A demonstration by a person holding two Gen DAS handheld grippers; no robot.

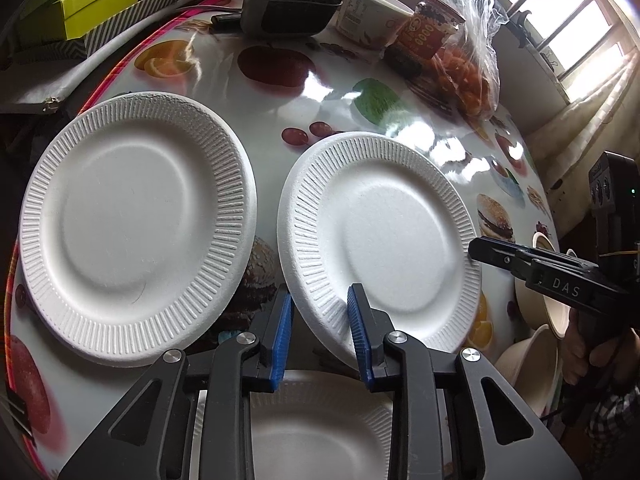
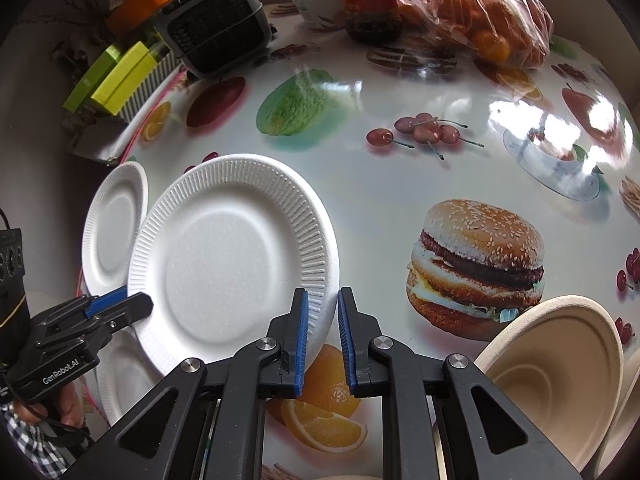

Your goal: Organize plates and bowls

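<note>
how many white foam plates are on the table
3: one white ribbed foam plate flat at left, one tilted in the middle, one partly hidden under the left hand-held gripper.

Bright window [image 1: 560,20] daylight, glare on glossy table [image 1: 400,128] (fisheye-curved edges), sharp focus

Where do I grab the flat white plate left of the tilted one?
Take the flat white plate by its ribbed rim on the near edge, low from the near side, one finger under the lip and one on top. It lies face up on the table; the flared rim is probably the only pinchable part.
</note>
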